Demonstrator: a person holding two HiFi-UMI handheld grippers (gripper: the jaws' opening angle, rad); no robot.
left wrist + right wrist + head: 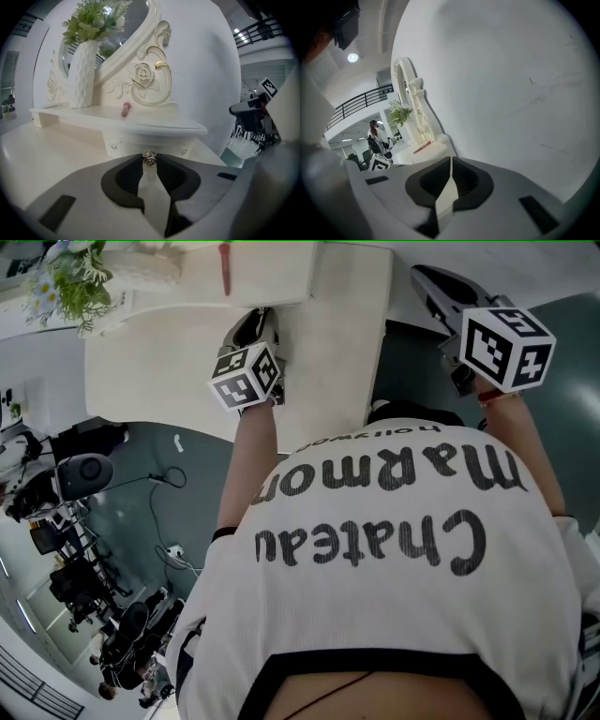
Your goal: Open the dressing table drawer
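Left end of the shelf (154, 123): white vase (83, 75) with greenery, upright. A pink stick (124, 109) lies further right on the shelf, near its front edge, well clear of the work.

The drawer (140, 143) sits under the shelf's front edge, at the back of the tabletop (51, 159). Its front looks flush, so it's not open yet. The knob (149, 158) is at the middle of the drawer front.

Left gripper (149, 163): jaws narrow, clamped on the knob, one tip touching each side. The grip is at the very tips only, not deep in the pads. The gripper points slightly down, roughly square to the drawer front.

Right gripper (450, 161): jaws together, nothing between them. It's off past the tabletop's right edge, facing blank wall (511, 93), so not involved.

My read on the step: grasp done, pull not started.

Next move: draw the left gripper straight back along the drawer's slide line, toward the tabletop's front edge, with the clamp kept on. The knob is small, round and metal, so this shallow tip grip could slip if the pull goes off-axis or the wrist tilts up. Keep the pull in line with the drawer's run and start gently in case it sticks. The right gripper has no job here.
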